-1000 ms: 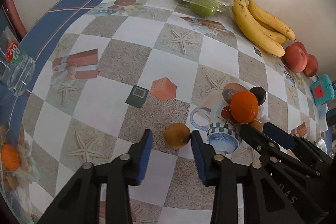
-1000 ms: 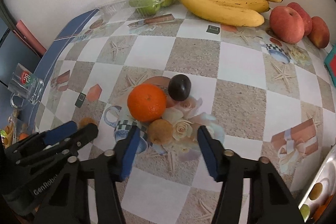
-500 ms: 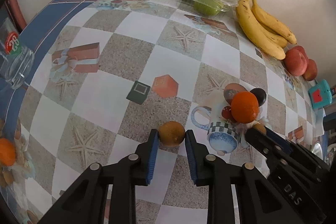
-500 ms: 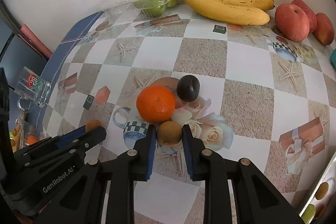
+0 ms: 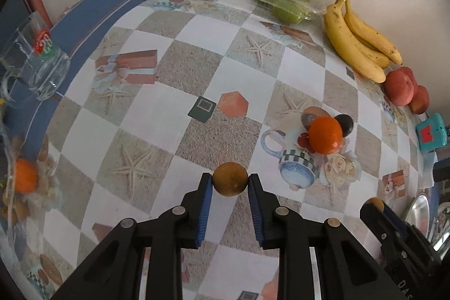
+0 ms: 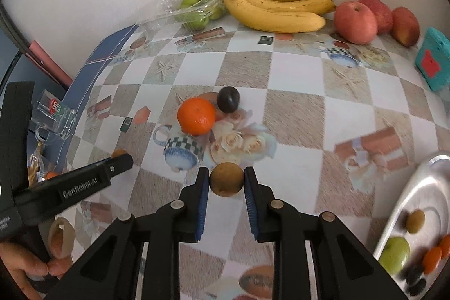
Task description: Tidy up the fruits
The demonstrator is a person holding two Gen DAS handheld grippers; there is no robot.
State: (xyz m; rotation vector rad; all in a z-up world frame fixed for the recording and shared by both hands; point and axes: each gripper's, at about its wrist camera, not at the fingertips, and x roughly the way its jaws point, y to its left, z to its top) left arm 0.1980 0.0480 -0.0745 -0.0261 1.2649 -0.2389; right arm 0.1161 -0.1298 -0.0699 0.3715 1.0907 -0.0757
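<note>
My left gripper (image 5: 230,183) is shut on a small round brown fruit (image 5: 230,179), held just above the checkered tablecloth. Its blue pads press on both sides. My right gripper (image 6: 226,182) is shut on a second brown fruit (image 6: 226,179) in the same way. An orange (image 6: 196,116) and a dark plum (image 6: 228,99) lie together on the cloth beyond the right gripper. In the left wrist view the orange (image 5: 325,135) and plum (image 5: 344,124) sit to the right. A metal tray (image 6: 405,204) at the lower right holds several small fruits.
Bananas (image 6: 277,4), red apples (image 6: 355,23) and bagged green apples (image 6: 194,11) line the wall. A glass mug (image 5: 36,61) stands at the table's left edge, a teal box (image 6: 433,62) at the right. A person's hand (image 6: 31,269) holds the left gripper's handle.
Both grippers closed on their brown fruits and lifted them slightly off the cloth. The right one has drawn back from the orange and plum toward the tray.
</note>
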